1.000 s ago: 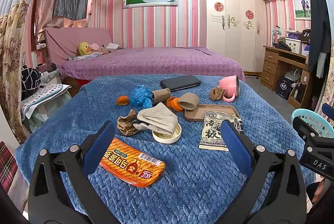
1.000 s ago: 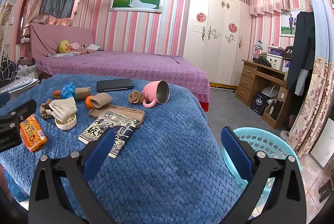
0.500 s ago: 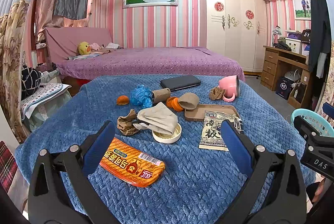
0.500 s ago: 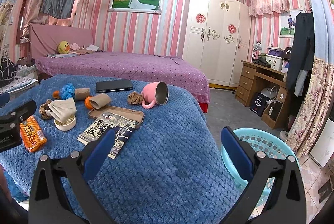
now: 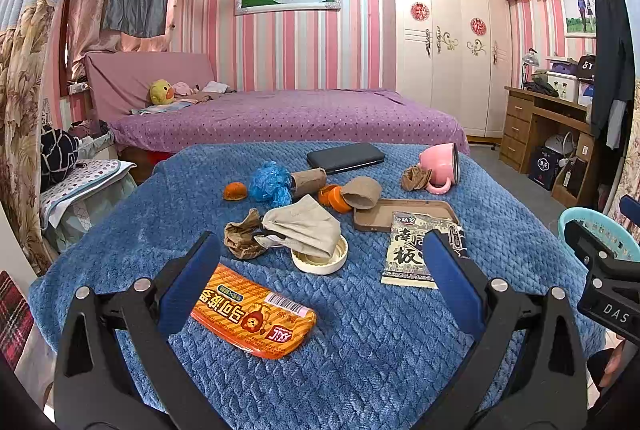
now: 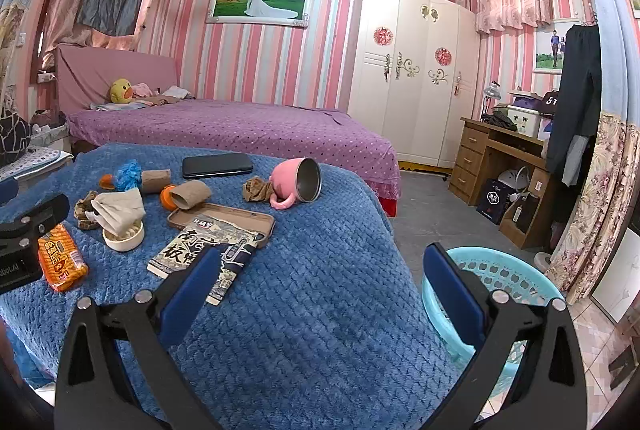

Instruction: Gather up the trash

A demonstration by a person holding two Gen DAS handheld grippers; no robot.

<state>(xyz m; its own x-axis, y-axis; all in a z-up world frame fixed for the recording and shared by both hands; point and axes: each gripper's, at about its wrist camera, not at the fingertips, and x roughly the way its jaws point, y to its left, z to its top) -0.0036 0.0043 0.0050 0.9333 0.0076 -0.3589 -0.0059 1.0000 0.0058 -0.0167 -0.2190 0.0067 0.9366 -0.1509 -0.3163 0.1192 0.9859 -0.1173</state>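
On the blue blanket (image 5: 360, 330) sits all the trash. My left gripper (image 5: 320, 282) hovers over the near edge, jaws wide apart, holding nothing. Orange snack packet (image 5: 252, 312) lies flat just ahead, beside the left finger. White lid (image 5: 320, 262) past it, beige cloth (image 5: 300, 226) draped over it, crumpled brown paper (image 5: 242, 238) touching the cloth's left side. Printed packet (image 5: 416, 246) lies right of the lid, partly on a flat brown tray (image 5: 384, 216). Further back: blue plastic wad (image 5: 270, 181), two cardboard tubes (image 5: 360, 191), orange peels (image 5: 234, 189), tipped pink mug (image 5: 438, 167), black case (image 5: 344, 157). My right gripper (image 6: 320, 286) hangs over the blanket's right edge, also wide open and empty. Light-blue basket (image 6: 520, 278) stands on the floor just beside the blanket, behind the right finger.
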